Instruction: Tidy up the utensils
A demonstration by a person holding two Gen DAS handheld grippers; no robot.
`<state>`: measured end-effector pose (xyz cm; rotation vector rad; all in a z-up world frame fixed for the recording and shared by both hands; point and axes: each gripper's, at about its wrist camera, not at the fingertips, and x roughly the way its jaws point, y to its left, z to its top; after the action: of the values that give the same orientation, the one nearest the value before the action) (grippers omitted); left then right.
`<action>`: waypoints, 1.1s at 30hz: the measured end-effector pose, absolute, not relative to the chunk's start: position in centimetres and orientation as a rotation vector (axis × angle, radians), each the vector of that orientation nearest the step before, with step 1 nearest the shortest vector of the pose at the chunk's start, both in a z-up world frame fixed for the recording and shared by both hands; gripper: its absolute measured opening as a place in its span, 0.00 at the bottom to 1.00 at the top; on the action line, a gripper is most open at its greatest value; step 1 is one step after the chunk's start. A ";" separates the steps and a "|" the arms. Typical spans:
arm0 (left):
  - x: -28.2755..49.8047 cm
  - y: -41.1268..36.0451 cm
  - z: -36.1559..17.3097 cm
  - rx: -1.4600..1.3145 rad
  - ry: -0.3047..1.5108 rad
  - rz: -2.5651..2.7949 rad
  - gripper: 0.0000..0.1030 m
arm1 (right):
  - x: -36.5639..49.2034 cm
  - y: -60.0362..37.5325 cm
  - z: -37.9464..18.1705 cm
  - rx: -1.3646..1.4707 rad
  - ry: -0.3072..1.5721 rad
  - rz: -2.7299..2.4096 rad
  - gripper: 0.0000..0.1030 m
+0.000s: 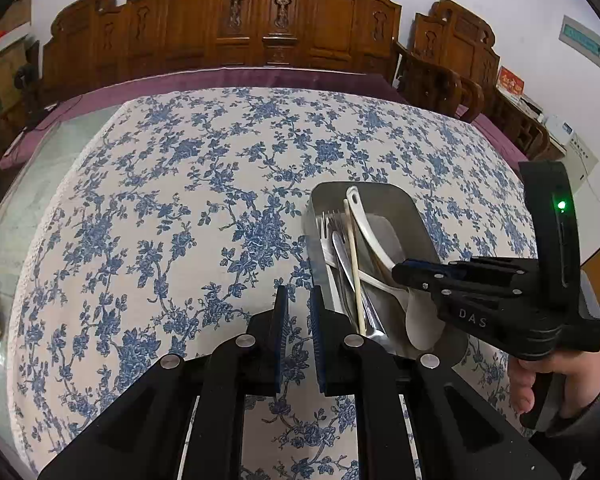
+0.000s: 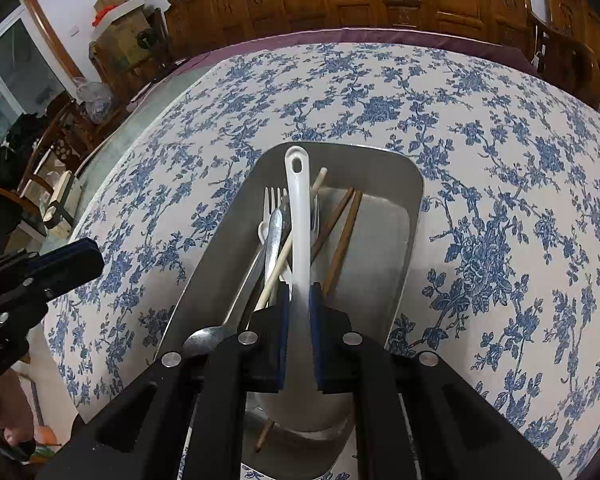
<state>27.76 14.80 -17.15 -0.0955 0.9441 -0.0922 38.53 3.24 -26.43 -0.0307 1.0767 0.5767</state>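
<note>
Glossy white ladle (image 2: pixel 300 240), rectangular steel tray (image 2: pixel 404 216)

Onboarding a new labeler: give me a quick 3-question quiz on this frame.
1. True or false: the right gripper is closed on the white ladle.
2. Where do the utensils lie? A) on the tablecloth B) in the metal tray C) on a chair
3. What does the left gripper hold?

Key: 1 true. 2 B. 3 Nothing; nearly shut, beside the tray.
</note>
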 end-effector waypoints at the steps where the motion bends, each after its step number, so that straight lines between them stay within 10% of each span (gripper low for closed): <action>1: 27.7 14.8 -17.1 -0.094 0.944 -0.093 0.10 | 38.4 3.2 -26.4 -0.030 1.075 0.578 0.12; 16: 26.1 13.1 -15.7 -0.081 0.925 -0.083 0.11 | 34.7 0.8 -22.1 -0.028 0.945 0.605 0.12; 22: 23.9 10.9 -14.2 -0.061 0.890 -0.084 0.33 | 31.3 -3.3 -19.5 0.000 0.878 0.571 0.14; 33: 19.5 5.4 -12.1 -0.037 0.826 -0.097 0.86 | 24.6 -10.6 -16.0 0.001 0.758 0.447 0.80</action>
<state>19.51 5.38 -12.08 -0.0373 0.8261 -0.0972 24.55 -10.64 -16.02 0.0009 0.7583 0.4469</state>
